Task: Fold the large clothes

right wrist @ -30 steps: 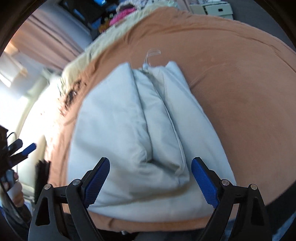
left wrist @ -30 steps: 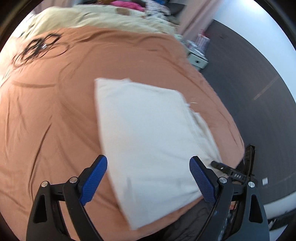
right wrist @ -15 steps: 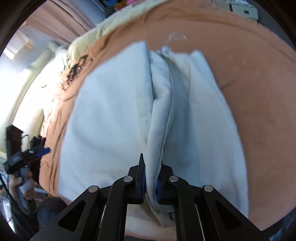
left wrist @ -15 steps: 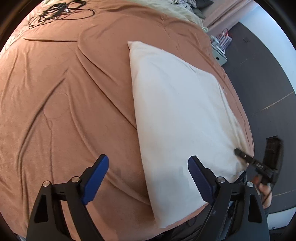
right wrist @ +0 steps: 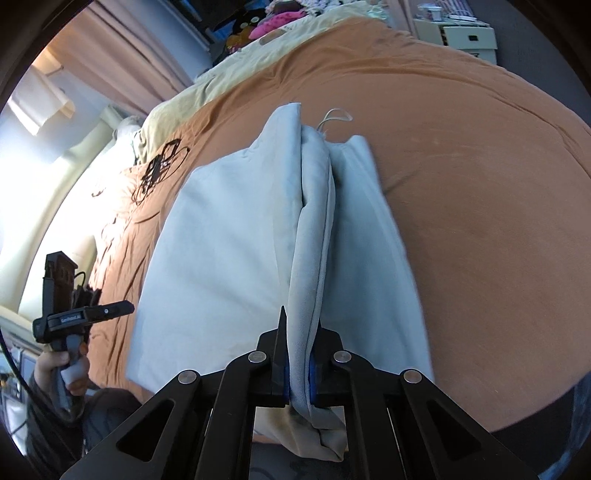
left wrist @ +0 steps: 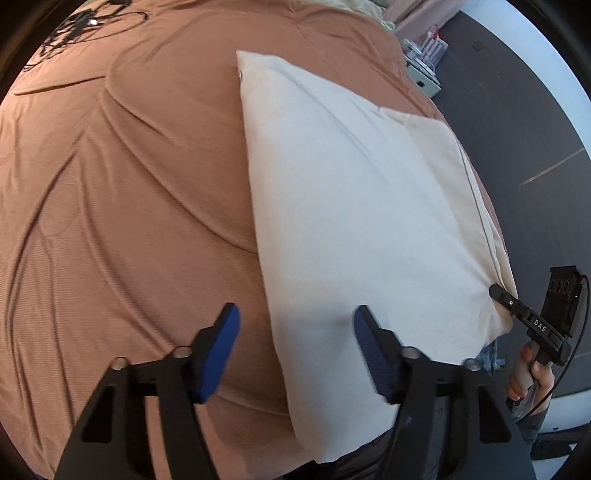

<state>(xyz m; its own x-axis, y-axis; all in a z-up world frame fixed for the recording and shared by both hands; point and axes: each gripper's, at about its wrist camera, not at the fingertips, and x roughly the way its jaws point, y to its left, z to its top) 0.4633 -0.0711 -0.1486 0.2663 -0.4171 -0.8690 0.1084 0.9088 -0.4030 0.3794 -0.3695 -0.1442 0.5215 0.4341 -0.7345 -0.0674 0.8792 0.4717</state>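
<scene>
A folded cream-white garment (left wrist: 354, 206) lies on the orange bedspread (left wrist: 129, 221), near the bed's front right edge. My left gripper (left wrist: 295, 350) is open, straddling the garment's near left edge just above it. My right gripper (right wrist: 298, 373) is shut on a raised fold of the garment (right wrist: 310, 258) at its near edge; in the left wrist view it (left wrist: 496, 293) pinches the garment's right corner. The left gripper shows in the right wrist view (right wrist: 122, 308) at the far left, held in a hand.
A black cable tangle (left wrist: 85, 26) lies at the far left of the bed, also in the right wrist view (right wrist: 159, 171). Yellow bedding (right wrist: 236, 62) and pillows lie at the head. A white drawer unit (right wrist: 469, 35) stands on the dark floor (left wrist: 517, 129) beside the bed.
My right gripper closed on the garment's near fold and lifted it a little. My left gripper moved closer to the garment's left edge and its jaws narrowed somewhat.
</scene>
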